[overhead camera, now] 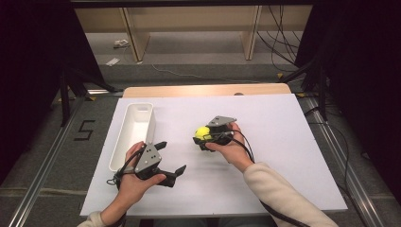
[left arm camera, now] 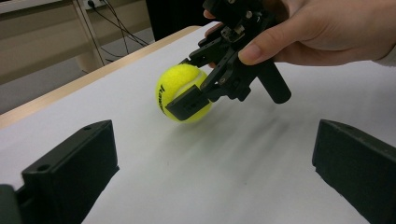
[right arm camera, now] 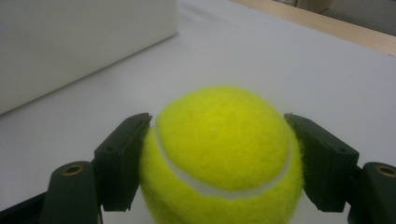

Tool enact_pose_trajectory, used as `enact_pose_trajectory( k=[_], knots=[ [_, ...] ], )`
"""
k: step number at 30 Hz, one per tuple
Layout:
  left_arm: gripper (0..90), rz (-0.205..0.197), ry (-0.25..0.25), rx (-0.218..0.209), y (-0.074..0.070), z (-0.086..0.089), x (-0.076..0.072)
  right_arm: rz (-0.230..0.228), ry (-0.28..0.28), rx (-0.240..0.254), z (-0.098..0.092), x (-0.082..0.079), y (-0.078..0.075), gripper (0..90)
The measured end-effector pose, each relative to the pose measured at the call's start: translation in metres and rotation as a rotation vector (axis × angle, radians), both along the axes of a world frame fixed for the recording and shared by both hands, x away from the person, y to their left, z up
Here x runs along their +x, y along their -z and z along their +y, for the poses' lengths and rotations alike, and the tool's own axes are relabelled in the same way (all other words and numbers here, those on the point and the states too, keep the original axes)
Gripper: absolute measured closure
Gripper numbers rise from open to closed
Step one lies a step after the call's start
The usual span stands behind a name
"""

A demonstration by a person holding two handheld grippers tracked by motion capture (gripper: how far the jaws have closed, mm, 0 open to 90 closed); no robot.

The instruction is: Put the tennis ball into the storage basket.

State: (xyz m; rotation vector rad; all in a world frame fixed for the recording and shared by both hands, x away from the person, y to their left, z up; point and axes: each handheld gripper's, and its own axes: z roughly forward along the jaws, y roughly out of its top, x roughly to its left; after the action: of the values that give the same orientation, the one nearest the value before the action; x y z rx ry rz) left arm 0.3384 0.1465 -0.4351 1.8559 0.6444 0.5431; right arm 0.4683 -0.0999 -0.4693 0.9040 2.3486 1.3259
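Observation:
A yellow tennis ball [overhead camera: 203,132] sits near the middle of the white sheet, and my right gripper [overhead camera: 204,136] is shut on it. In the right gripper view the ball [right arm camera: 224,149] is pressed between the two black jaws. From the left gripper view I see the ball [left arm camera: 180,91] clamped in that far gripper just above the sheet, a hand around its grip. My left gripper [overhead camera: 169,158] is at the front left, open and empty, its jaws spread wide and pointing right toward the ball.
A long white tray [overhead camera: 116,151] lies along the left side of the sheet, just beyond my left hand; its wall [right arm camera: 70,42] looms close in the right gripper view. The wooden table edge [overhead camera: 208,90] runs along the back. Open sheet lies to the right.

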Motion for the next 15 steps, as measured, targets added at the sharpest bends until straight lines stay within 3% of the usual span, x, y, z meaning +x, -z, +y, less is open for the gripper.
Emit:
enact_pose_trajectory(
  k=[15],
  knots=[
    [0.0, -0.013, 0.007, 0.014, 0.0, -0.001, -0.001, -0.022, -0.006, 0.046, 0.0, -0.002, -0.017, 26.6]
  ],
)
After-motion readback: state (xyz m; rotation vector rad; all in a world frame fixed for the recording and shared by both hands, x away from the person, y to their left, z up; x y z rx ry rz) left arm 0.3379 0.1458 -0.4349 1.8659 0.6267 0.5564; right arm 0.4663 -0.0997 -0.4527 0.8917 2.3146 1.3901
